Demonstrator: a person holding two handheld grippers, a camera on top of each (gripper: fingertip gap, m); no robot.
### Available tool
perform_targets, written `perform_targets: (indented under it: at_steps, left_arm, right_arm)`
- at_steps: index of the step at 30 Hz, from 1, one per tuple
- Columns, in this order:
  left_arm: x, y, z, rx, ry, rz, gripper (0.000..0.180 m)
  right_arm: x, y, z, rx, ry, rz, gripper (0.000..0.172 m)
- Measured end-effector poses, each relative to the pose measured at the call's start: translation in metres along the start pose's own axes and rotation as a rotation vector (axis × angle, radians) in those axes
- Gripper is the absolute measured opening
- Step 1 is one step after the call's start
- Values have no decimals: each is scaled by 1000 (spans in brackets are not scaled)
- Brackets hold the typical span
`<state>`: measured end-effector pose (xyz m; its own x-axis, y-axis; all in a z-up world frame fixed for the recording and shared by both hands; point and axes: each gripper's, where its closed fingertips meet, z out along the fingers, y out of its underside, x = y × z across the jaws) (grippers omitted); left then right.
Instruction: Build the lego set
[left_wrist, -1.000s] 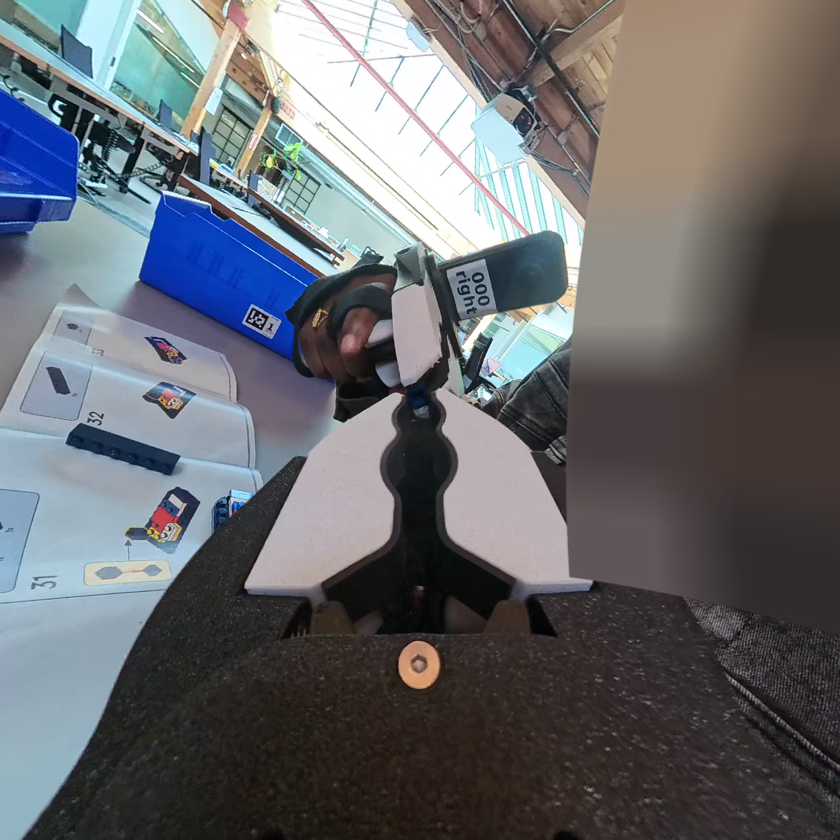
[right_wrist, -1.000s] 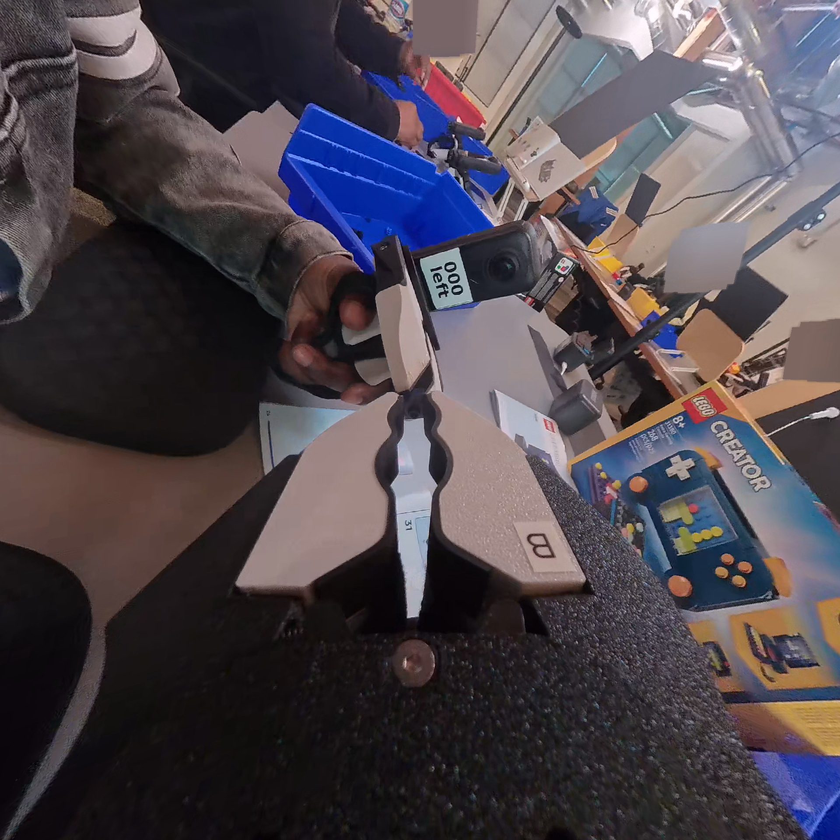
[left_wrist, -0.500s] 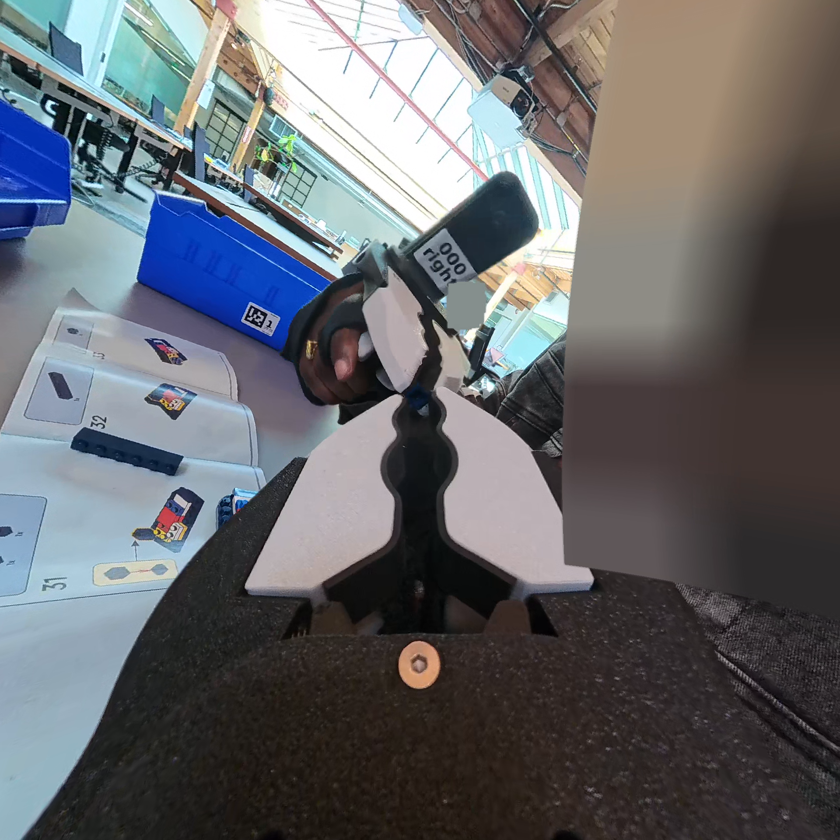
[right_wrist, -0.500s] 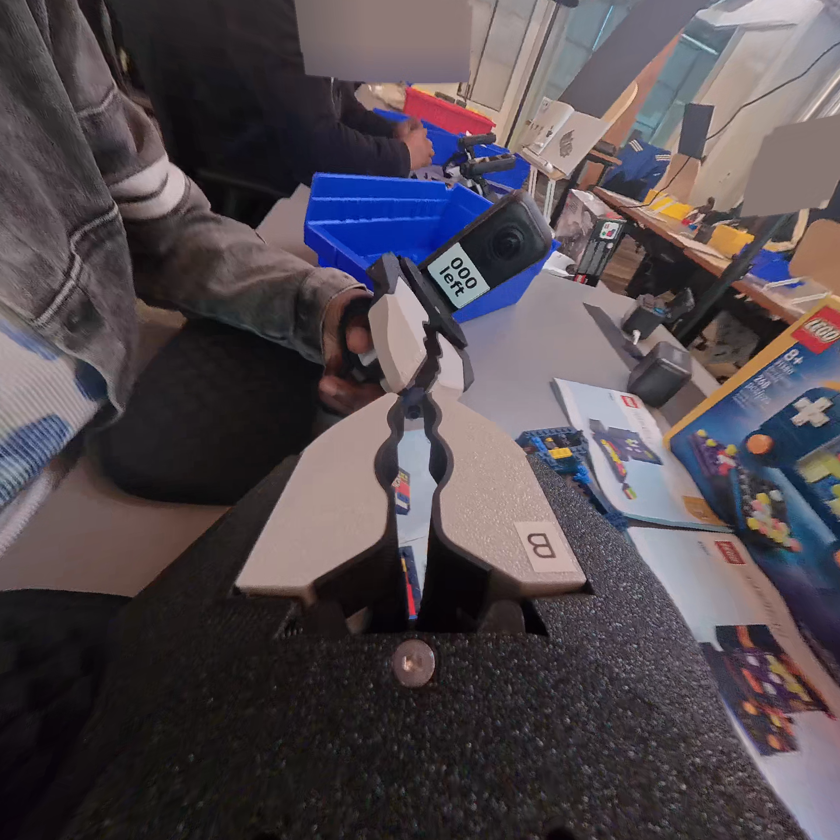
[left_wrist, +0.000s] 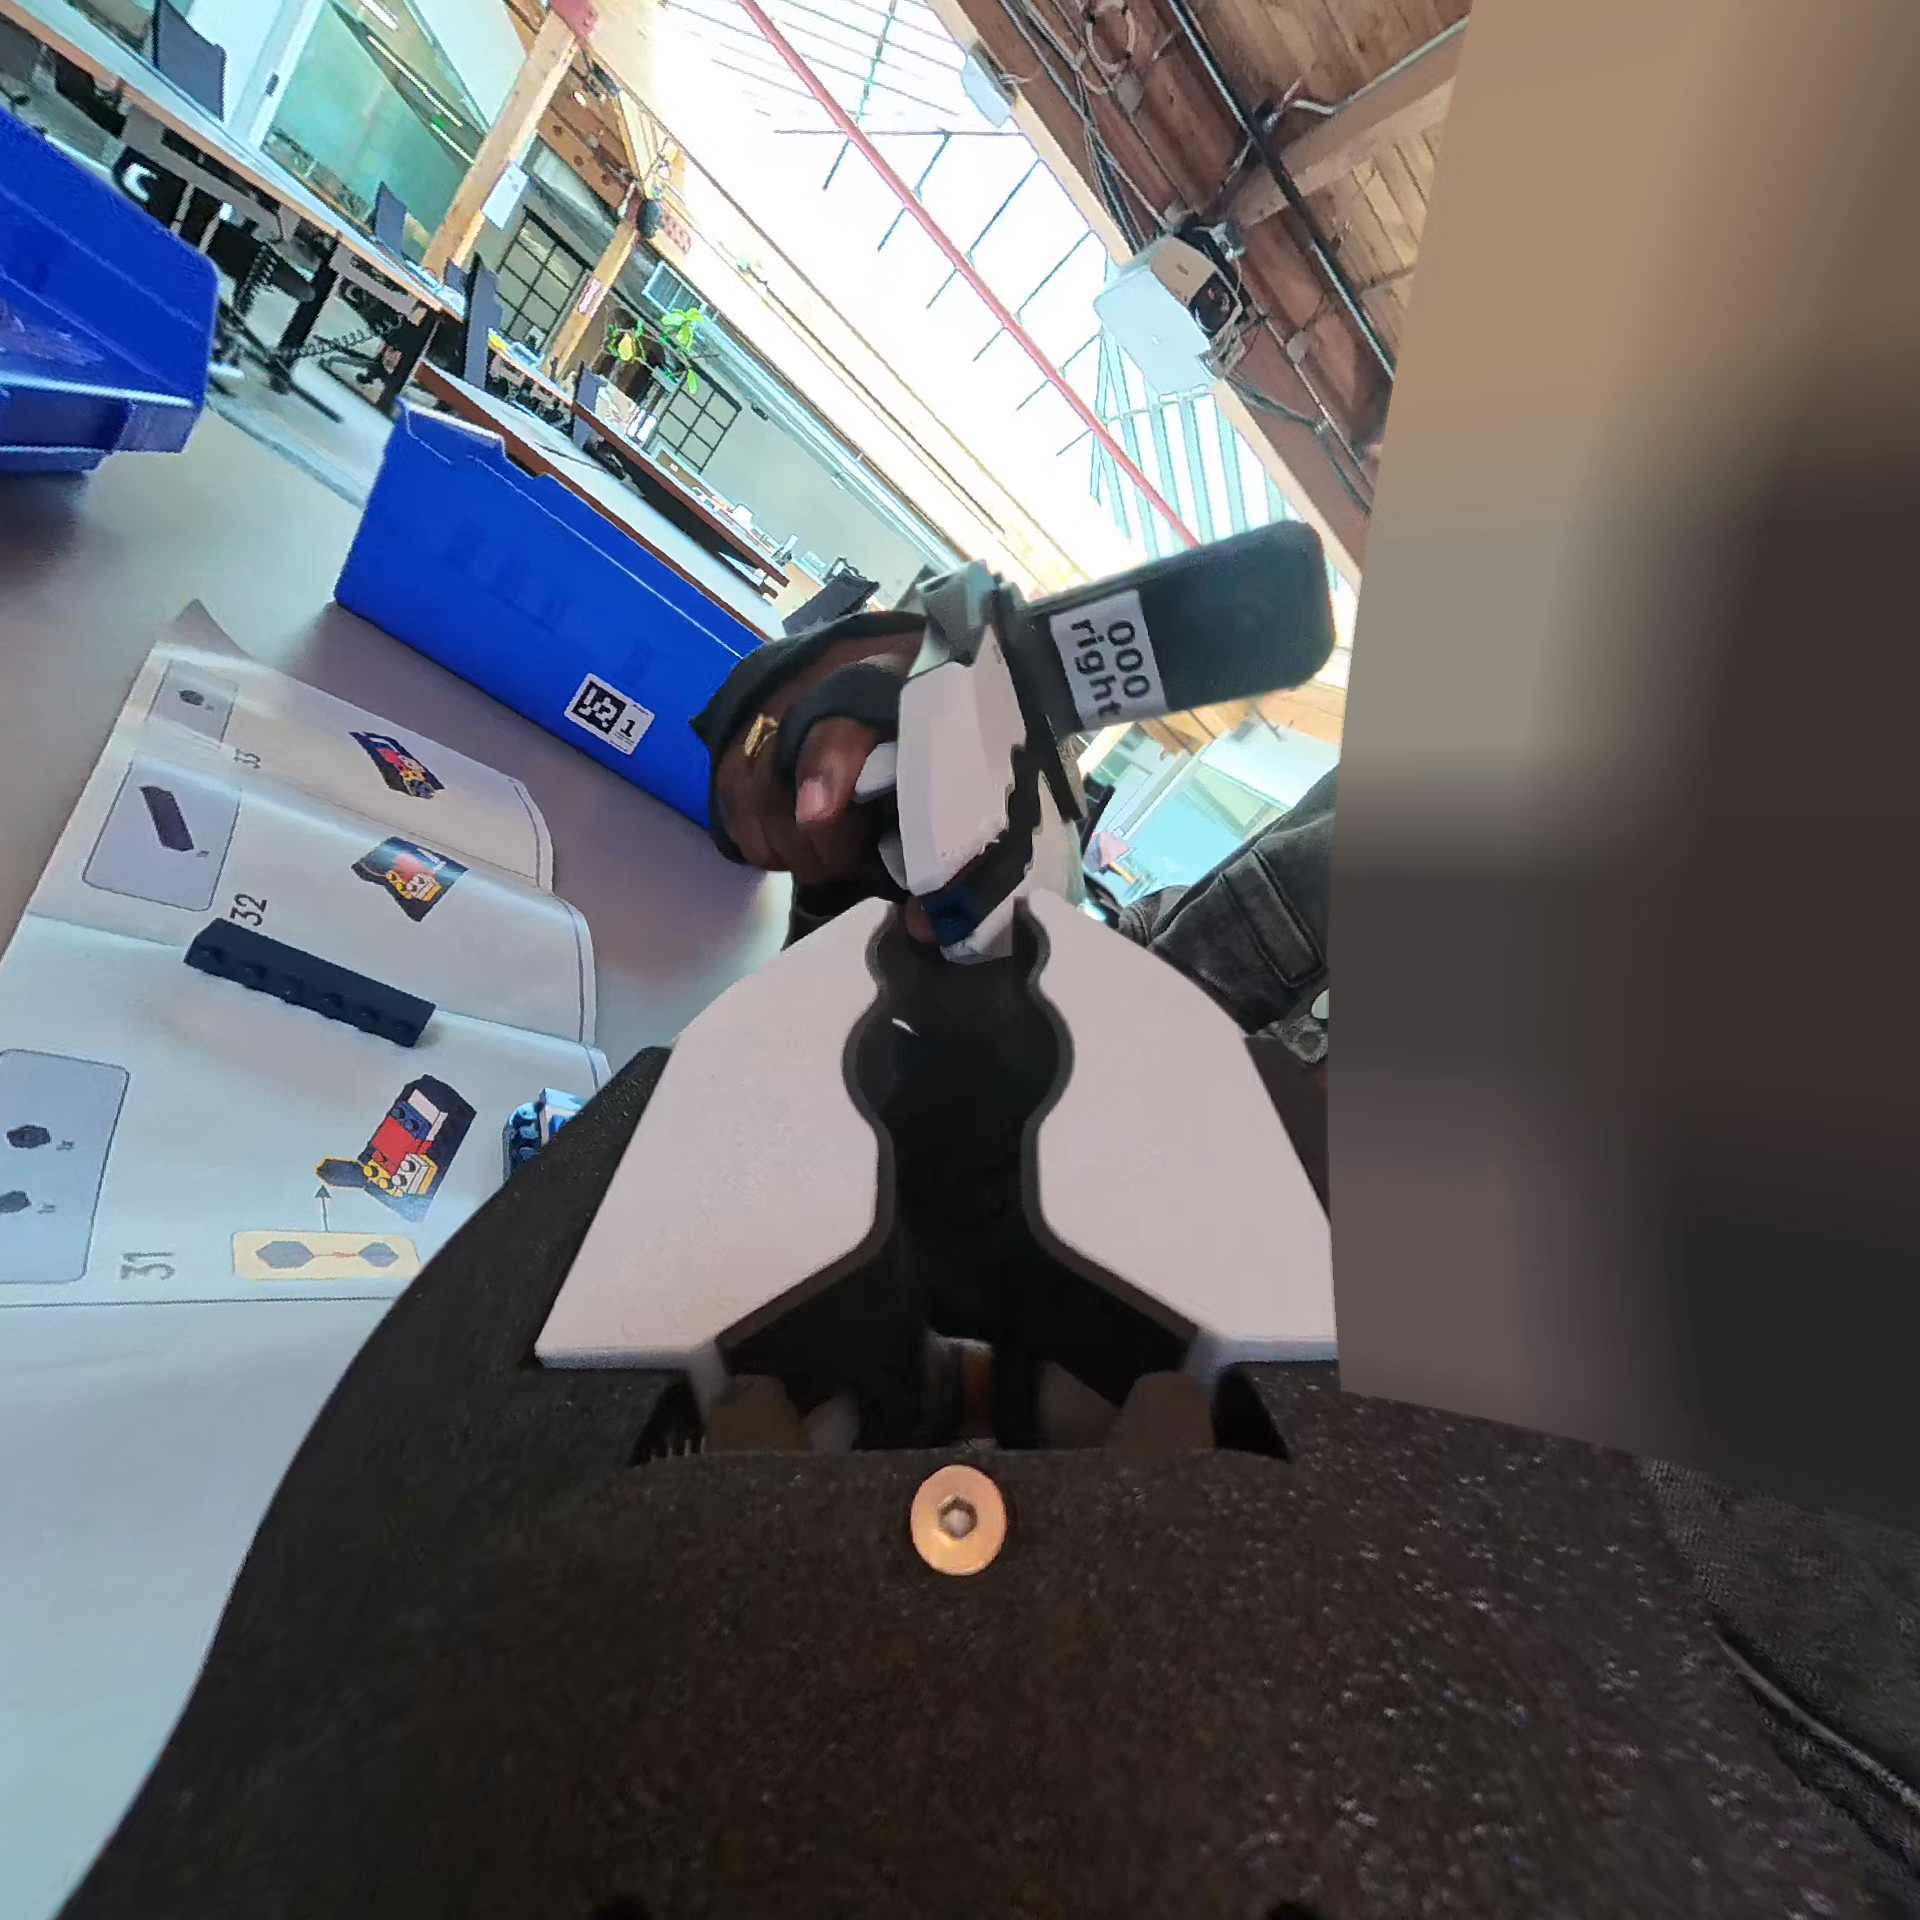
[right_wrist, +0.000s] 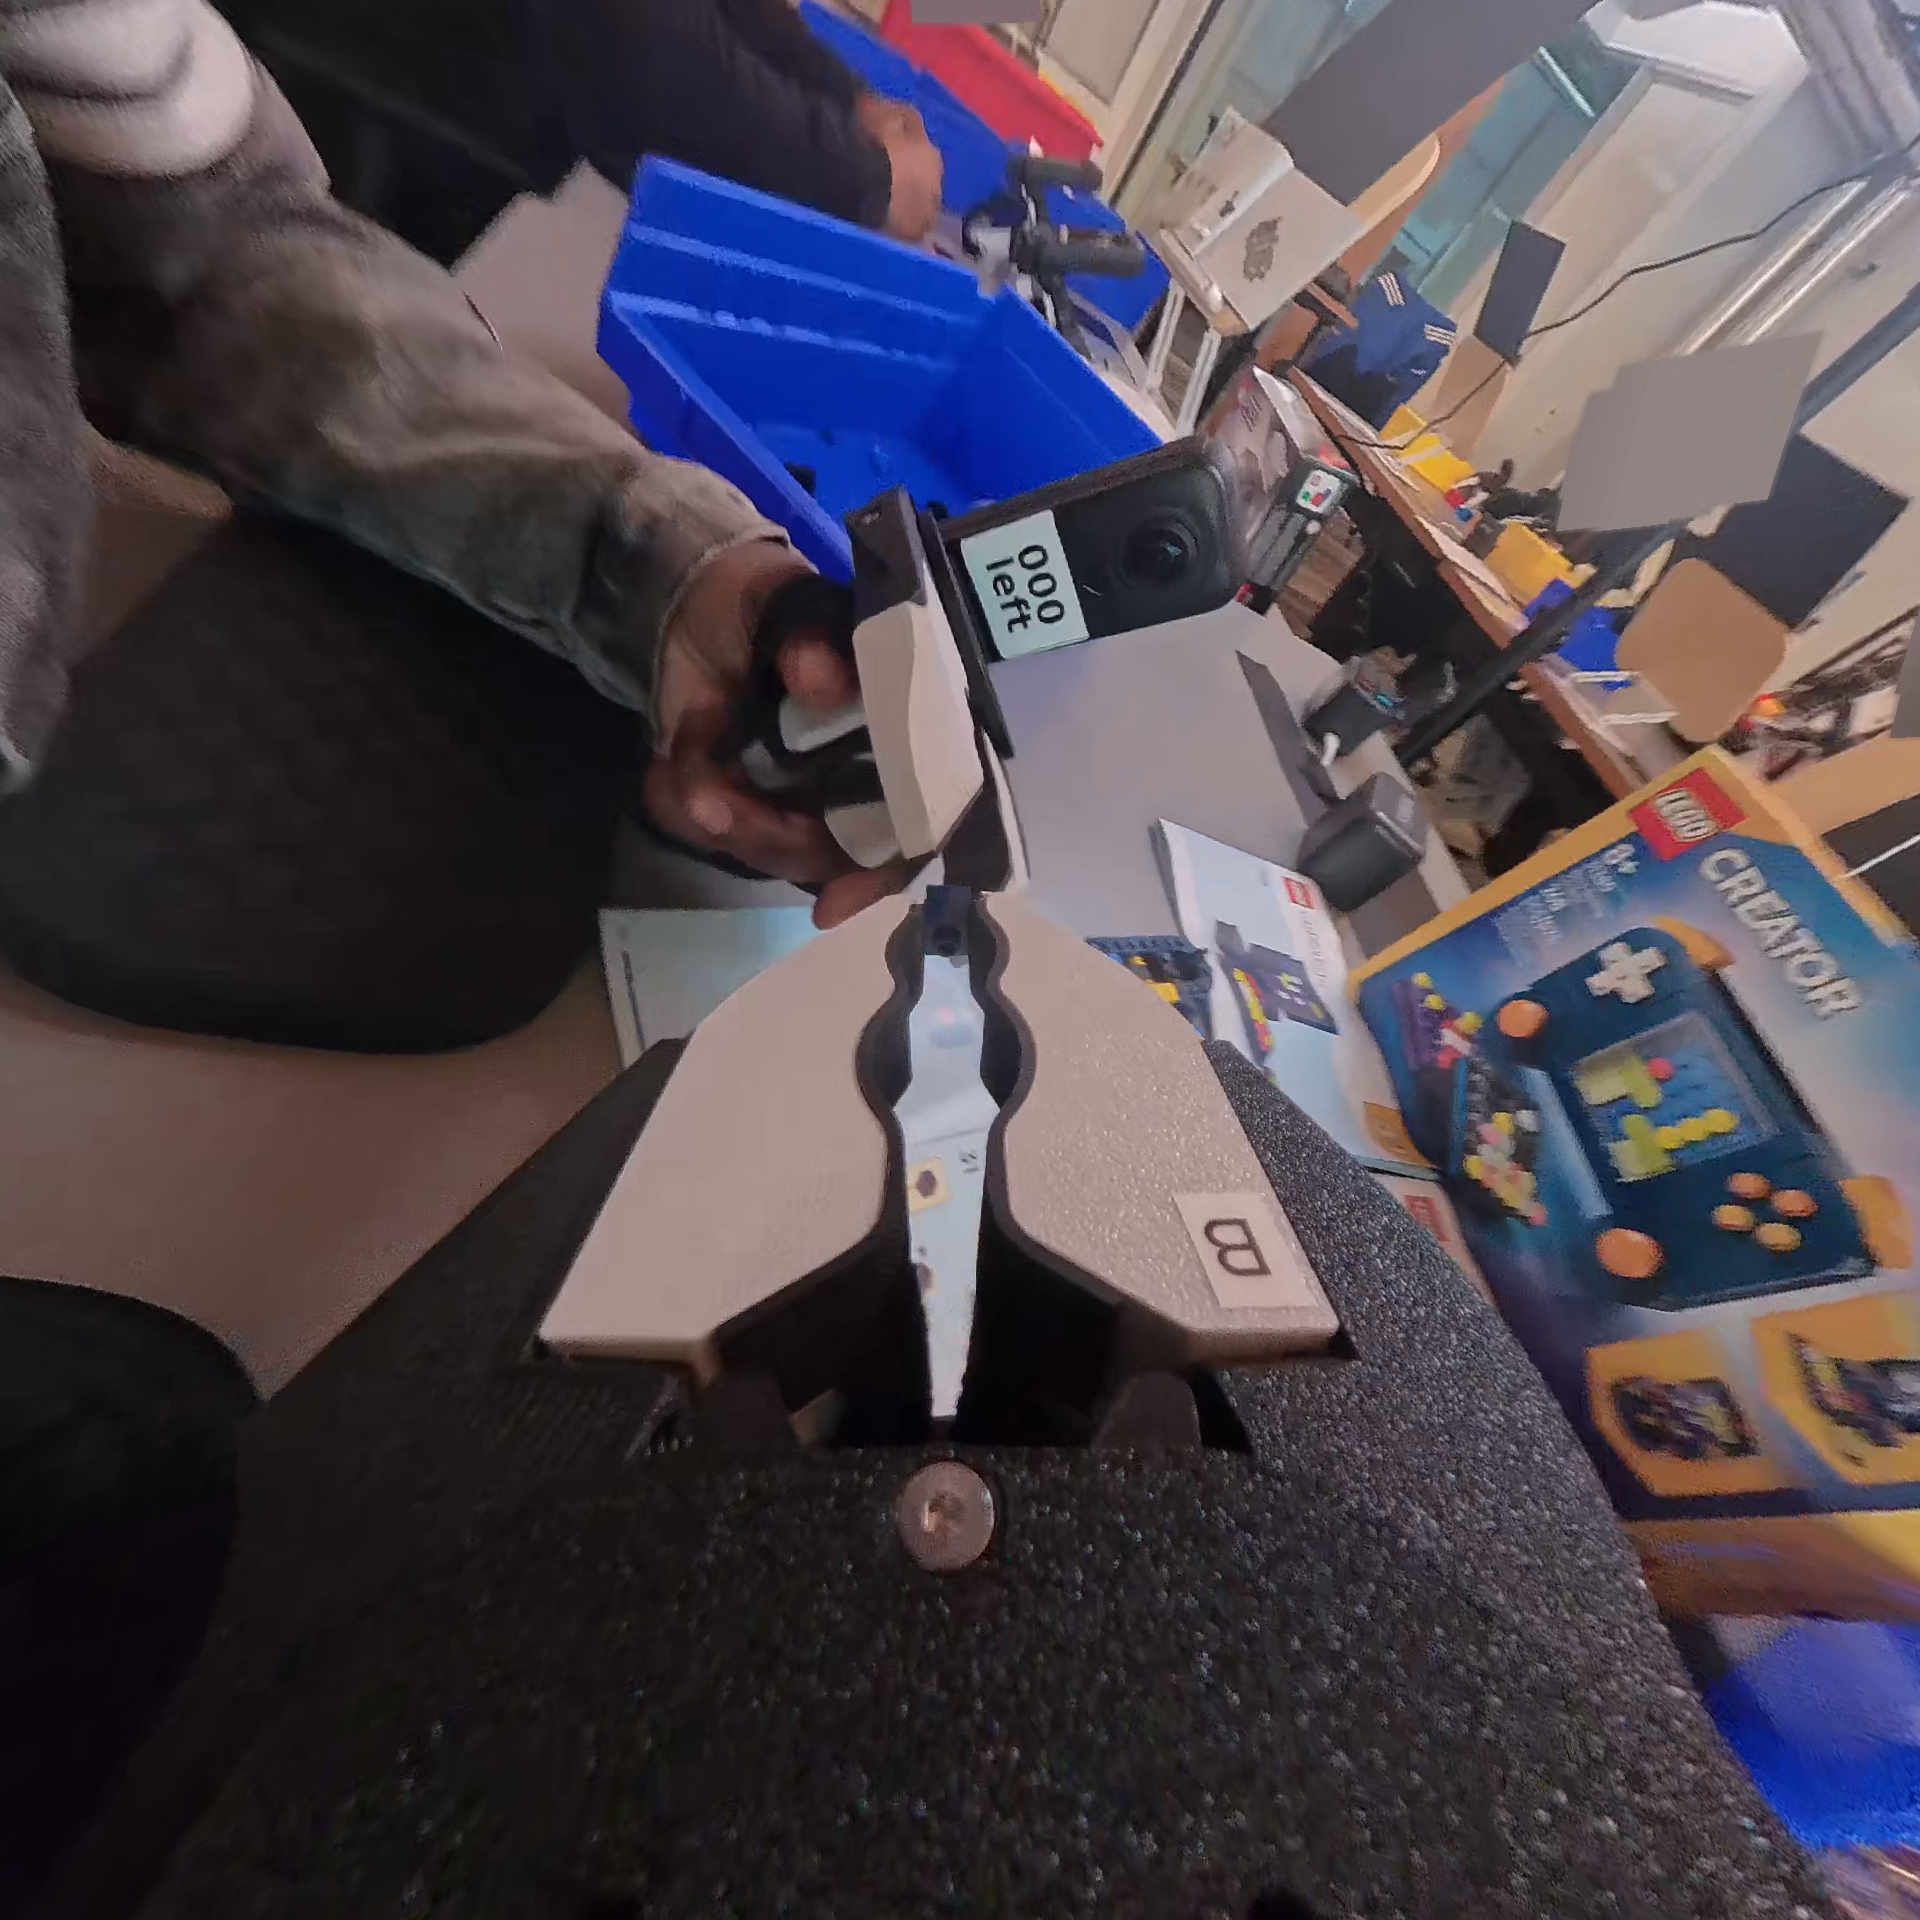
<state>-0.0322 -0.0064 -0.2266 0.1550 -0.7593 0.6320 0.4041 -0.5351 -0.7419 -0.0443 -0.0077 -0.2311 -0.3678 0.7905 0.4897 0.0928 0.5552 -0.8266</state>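
Two grippers tip to tip above the table (left_wrist: 644, 862).

Right gripper (right_wrist: 943, 916): jaws nearly closed, both pads pressing on a small dark-blue brick (left_wrist: 948, 912). Brick sits at the very tips, a round hole or stud facing this camera. Hard glossy plastic, square-edged, tiny against the fingers.

Left gripper (left_wrist: 956, 925): jaws parted, a clear gap. The brick and the right gripper's tips stand in that gap; neither left pad is seen pressing on the brick. Holding nothing, as far as can be told.

Fingers (right_wrist: 1122, 1122): pale grey, matte, grainy shells with wavy black inner edges. Bodies are black foam, coarse-pored. One bare hand (left_wrist: 800, 779) around each handle; grey denim sleeve (right_wrist: 416, 416) on the left arm.

Below and to the side:
- Booklet (left_wrist: 312, 935) open flat on the table, thin glossy paper, pages curling at the fold.
- Long plate (left_wrist: 307, 982), dark, studded, lying on the booklet.
- Blue bin (left_wrist: 520, 613), rigid plastic, behind the booklet.
- Box (right_wrist: 1662, 1091), printed cardboard, blue and yellow, near the right gripper's side.
- Small blue-studded build (right_wrist: 1143, 961) beside a second, closed booklet (right_wrist: 1247, 935).
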Motion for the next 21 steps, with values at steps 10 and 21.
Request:
perform_targets:
  at_steps: [10,21]
  left_arm:
    - [11,2,2,-17,24,61,9]
    - [20,3,3,-28,75,76,9]
  right_arm:
    - [-3,-12,1,44,-11,5,9]
    - [-7,-20,0,113,-52,117,9]
